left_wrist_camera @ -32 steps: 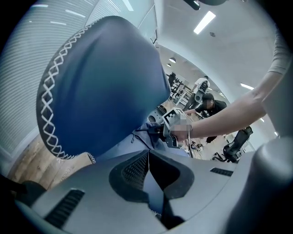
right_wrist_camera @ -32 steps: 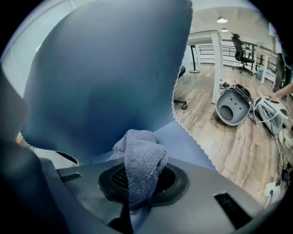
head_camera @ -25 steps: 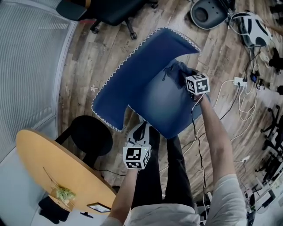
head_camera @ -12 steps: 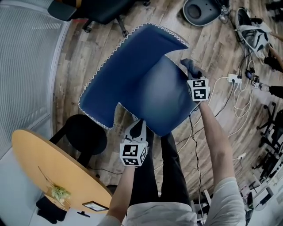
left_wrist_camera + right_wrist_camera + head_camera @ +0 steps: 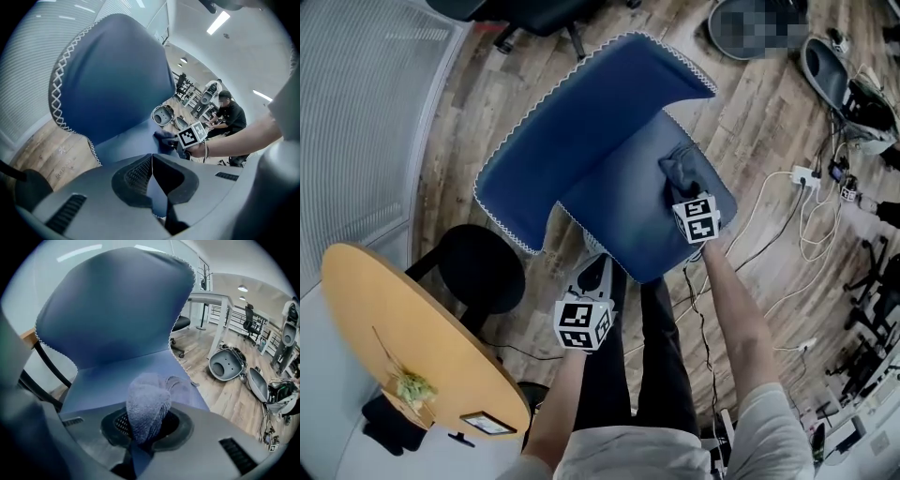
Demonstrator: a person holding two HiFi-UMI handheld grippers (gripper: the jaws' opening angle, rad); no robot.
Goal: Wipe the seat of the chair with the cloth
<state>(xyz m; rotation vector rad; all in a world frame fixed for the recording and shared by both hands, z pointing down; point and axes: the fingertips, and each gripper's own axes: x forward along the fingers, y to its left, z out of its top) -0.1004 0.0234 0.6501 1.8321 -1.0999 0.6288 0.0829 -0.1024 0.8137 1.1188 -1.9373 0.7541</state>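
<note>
Two hand-held grippers are at the blue chair, each doing a different job. The right hand-held gripper is pinching the cloth, a bluish towelling wad that bulges up out of the closed jaws. In the head view the cloth sits right of centre in the frame, pressed on the seat near its right-hand edge, below the curved backrest. The left hand-held gripper has its jaws pressed together at the tips. It sits at the seat's front edge, just below centre in the head view. The seat's blue shows through the gap behind the tips, but I cannot tell whether any of the trimmed hem is caught there.

The wipe looks to be under way, with most of the seat to the left yet to be covered.

The main risk, as I judge it, is the bunched cloth. Only a small patch touches the seat, so a stroke could leave strips unwiped. A hard drag could also tug the wad out of the jaws. Starting so near the right edge, an outward stroke could run off the seat. If the left hand-held gripper is not truly bracing the chair, pressure could shift it across the wooden floor.
</note>
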